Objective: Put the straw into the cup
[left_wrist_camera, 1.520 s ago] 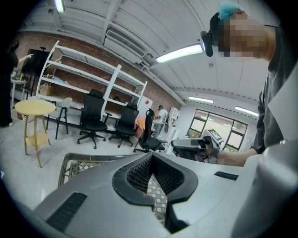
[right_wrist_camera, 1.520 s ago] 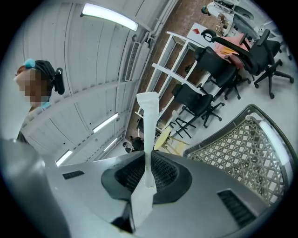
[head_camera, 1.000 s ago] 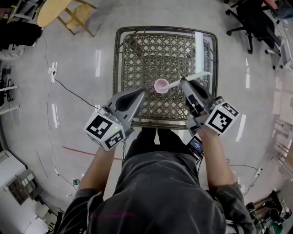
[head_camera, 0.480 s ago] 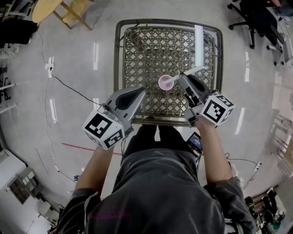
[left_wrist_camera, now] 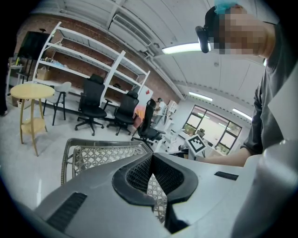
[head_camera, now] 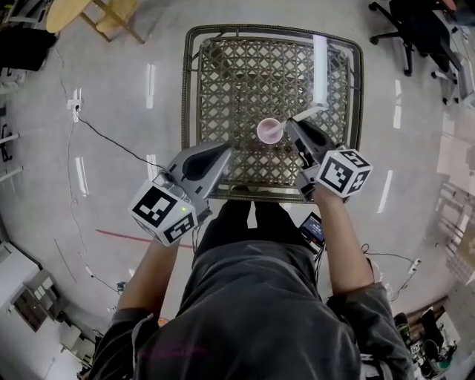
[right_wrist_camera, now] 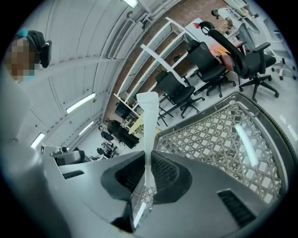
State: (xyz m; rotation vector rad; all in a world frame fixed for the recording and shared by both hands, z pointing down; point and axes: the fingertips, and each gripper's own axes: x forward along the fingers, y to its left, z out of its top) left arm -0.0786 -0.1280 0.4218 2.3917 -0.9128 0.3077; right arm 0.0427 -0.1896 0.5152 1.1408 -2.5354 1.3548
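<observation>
A small pink cup (head_camera: 269, 130) stands on the lattice table (head_camera: 200, 89), right of its middle. My right gripper (head_camera: 292, 127) is just right of the cup, shut on a white straw (head_camera: 304, 117). The straw slants from the cup's rim up and away to the right. In the right gripper view the straw (right_wrist_camera: 149, 125) rises out of the closed right gripper (right_wrist_camera: 148, 156), with its short lower end poking out beneath. My left gripper (head_camera: 226, 151) hovers at the table's near edge, left of the cup, shut and holding nothing. In its own view the left gripper (left_wrist_camera: 151, 156) has its pads touching.
The table has a metal rim and a glossy top. Black office chairs (head_camera: 407, 30) stand at the far right and a wooden stool (head_camera: 96, 16) at the far left. A cable (head_camera: 111, 142) runs across the floor on the left. A small device (head_camera: 313, 230) hangs at the person's waist.
My right gripper has drawn closer to the cup with the straw, and the straw now looks shorter and steeper. The left gripper has barely moved.
</observation>
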